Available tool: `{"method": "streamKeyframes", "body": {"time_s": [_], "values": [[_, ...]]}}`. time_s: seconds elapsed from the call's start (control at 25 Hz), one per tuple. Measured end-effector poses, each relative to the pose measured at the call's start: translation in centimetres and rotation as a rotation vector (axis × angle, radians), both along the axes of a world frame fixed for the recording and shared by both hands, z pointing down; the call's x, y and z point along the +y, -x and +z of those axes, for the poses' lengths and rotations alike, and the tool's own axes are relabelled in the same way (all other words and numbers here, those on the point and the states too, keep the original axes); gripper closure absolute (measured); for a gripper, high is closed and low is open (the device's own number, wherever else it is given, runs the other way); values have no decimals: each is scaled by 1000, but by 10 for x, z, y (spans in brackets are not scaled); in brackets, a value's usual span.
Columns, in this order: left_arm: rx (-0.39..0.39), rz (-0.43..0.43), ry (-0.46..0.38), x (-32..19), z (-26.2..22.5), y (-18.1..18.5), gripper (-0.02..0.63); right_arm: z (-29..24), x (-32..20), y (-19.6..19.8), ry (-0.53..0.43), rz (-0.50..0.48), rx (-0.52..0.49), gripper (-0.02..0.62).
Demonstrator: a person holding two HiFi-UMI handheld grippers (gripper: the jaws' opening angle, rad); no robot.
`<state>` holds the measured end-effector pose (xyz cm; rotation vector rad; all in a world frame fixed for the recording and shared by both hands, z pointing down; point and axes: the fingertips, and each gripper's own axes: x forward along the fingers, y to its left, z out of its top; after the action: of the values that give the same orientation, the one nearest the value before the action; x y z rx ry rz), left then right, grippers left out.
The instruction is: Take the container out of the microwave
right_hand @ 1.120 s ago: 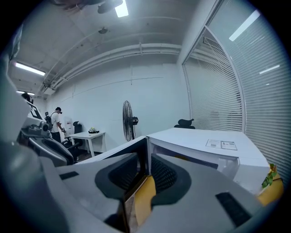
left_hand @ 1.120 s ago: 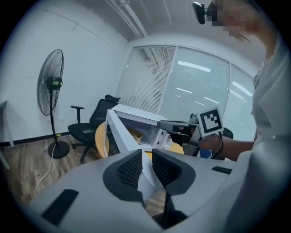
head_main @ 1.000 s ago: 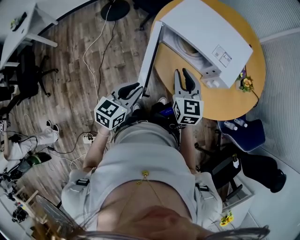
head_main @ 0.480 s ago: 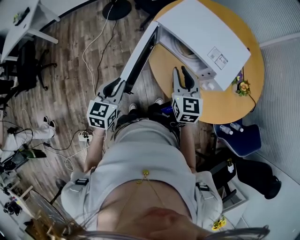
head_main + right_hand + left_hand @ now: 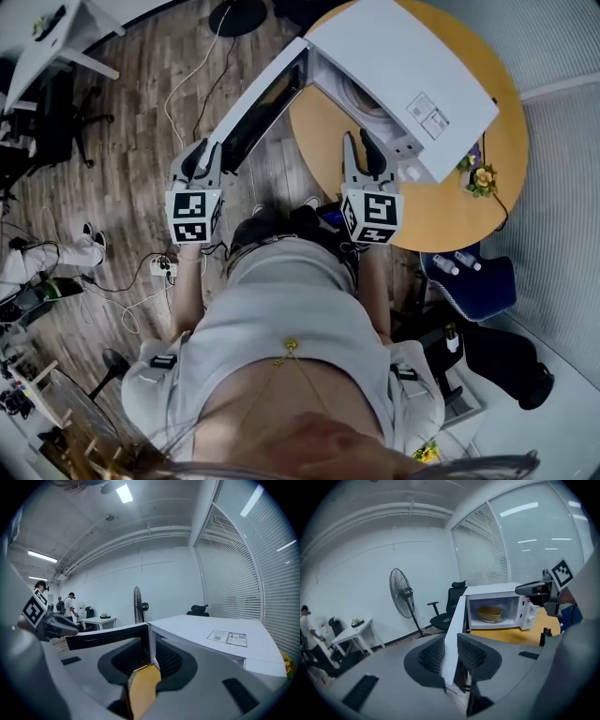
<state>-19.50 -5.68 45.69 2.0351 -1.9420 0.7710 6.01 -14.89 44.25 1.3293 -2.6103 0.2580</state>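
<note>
Now log, largest first: microwave (image 5: pixel 403 66) on the round yellow table (image 5: pixel 319 164), cavity mouth facing the person. Record the microwave door (image 5: pixel 255 105) as swung much wider than a second ago, from nearly edge-on beside the cavity to standing well out over the floor, leaving the cavity fully exposed. Place the left gripper (image 5: pixel 200 157) at the door's free edge, carried outward with it, jaws pinching that edge from both sides, pads against the white panel in the left gripper view. Place the right gripper (image 5: pixel 359 150) just in front of the cavity mouth, barely shifted, jaws spread, with only table edge and door hinge seen through the gap, nothing held. Find the container (image 5: pixel 490 613), a tan bowl-like dish, inside on the turntable, untouched. Judge the door-opening step as good as done; expect next a release of the door and a reach into the cavity by the spread right gripper, minding clearance past the door frame
</note>
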Motion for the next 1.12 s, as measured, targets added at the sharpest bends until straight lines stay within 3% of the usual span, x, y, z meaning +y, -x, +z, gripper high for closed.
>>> {"method": "streamKeyframes", "body": {"time_s": [0.12,0.28,0.44,0.56,0.72,1.12], "values": [[-32,7,-81,-6,-25,-17,518,2,1,-2,2,-10,-3,486],[95,146,-103,-22,-29,-80,518,6,4,-7,13,-12,4,482],[142,266,-91,-46,-12,-124,518,13,3,-15,21,4,18,480],[269,342,-106,-61,-11,-150,518,20,-1,-19,26,17,38,477],[303,404,-117,-80,-11,-169,518,27,-10,-22,38,39,49,477],[441,526,-47,-116,5,-191,518,47,-35,-18,97,101,77,477]]}}
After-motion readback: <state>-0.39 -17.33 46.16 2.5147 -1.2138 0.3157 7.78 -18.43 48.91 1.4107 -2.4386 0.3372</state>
